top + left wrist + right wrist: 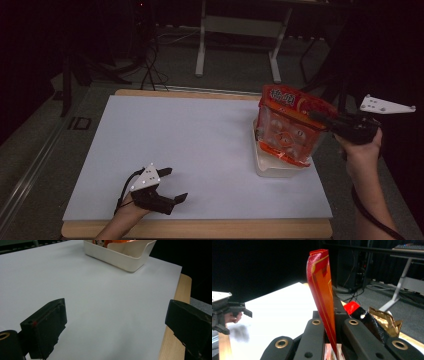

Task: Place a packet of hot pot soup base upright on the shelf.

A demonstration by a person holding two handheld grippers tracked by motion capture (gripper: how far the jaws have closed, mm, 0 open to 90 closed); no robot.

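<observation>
A large orange-red snack bag (289, 125) stands upright over a white plastic basket (274, 169) at the right of the table. My right gripper (316, 116) comes in from the right and is shut on the bag's side seam. In the right gripper view the thin red-orange seam (319, 285) rises from between the closed jaws of this gripper (332, 340). The bag's lower end reaches into the basket. My left gripper (175, 185) sits low near the table's front left edge. It is open, and between its spread jaws (117, 322) lies bare mat.
A pale mat (200, 145) covers the wooden table, whose edge (175, 315) runs close to my left gripper. The basket (120, 258) is far across from it. A crumpled red and gold wrapper (384, 321) shows beside the right jaws. Desk legs (202, 45) and cables stand behind the table.
</observation>
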